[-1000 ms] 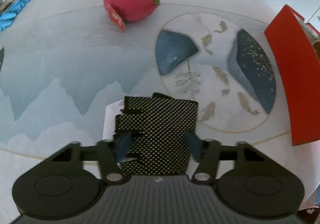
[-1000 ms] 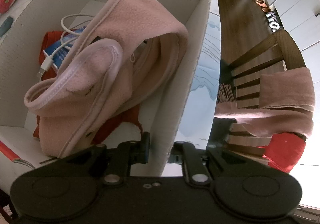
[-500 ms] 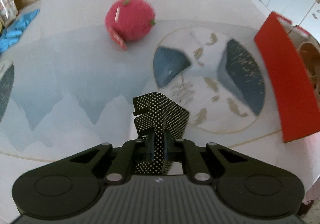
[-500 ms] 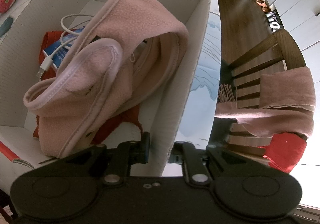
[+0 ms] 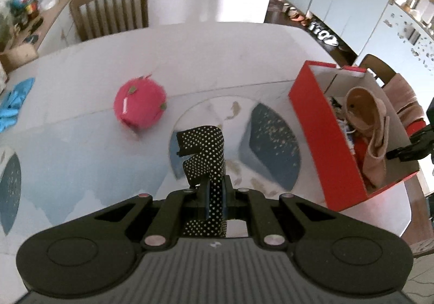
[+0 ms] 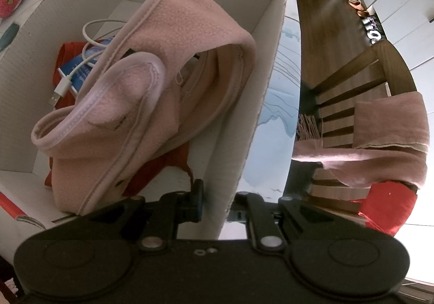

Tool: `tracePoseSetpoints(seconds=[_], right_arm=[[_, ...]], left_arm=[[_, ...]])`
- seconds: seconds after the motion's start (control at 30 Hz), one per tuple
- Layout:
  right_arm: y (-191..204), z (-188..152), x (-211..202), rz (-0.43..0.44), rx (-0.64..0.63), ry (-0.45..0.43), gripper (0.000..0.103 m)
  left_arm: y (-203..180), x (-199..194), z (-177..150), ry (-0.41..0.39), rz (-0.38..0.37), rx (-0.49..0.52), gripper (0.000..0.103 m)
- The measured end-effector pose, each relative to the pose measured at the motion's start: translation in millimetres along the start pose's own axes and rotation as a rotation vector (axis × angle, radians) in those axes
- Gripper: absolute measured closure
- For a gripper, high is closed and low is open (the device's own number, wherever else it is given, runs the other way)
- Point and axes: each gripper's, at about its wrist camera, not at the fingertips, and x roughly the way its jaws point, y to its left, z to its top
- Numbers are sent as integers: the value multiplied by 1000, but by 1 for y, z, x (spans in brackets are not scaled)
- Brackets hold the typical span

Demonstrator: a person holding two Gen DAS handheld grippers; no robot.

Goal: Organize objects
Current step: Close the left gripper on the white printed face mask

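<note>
My left gripper [image 5: 215,191] is shut on a black cloth with white dots [image 5: 204,153], which hangs crumpled above the patterned tablecloth [image 5: 81,146]. A pink plush fruit [image 5: 139,104] lies further back on the table. A red cardboard box [image 5: 320,124] stands at the right. It holds a pink fleece garment [image 6: 168,81], a white cable [image 6: 81,65] and red cloth. My right gripper [image 6: 215,196] is shut on the box wall [image 6: 255,114], one finger inside and one outside. It shows at the right edge of the left wrist view [image 5: 407,152].
A blue cloth [image 5: 13,100] lies at the table's left edge. A wooden chair [image 5: 111,9] stands behind the table. Another chair [image 6: 360,103] beside the box carries a pink scarf [image 6: 379,141] and a red item. White cabinets line the far right wall.
My left gripper closed on the dotted cloth and lifted it off the table; the cloth now hangs bunched. The right gripper and the box stayed still.
</note>
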Motion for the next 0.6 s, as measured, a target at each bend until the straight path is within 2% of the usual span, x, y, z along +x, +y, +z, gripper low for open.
tracePoseSetpoints(seconds=[0.07, 0.2, 0.33, 0.47, 0.6], right_arm=[[0, 0, 0, 3, 2, -1, 92], [-1, -1, 0, 5, -2, -2, 92], [-1, 0, 0, 4, -7, 0, 92], [1, 0, 1, 0, -13, 1, 92], [1, 0, 0, 3, -12, 1, 92]], left_arm=[[-7, -1, 5, -5, -13, 26, 96], [-25, 10, 5, -21, 39, 118, 96], [-59, 42, -12, 18, 70, 275, 96], [-86, 77, -27, 62, 62, 348, 96], [-105, 100, -40, 103, -6, 370, 96]])
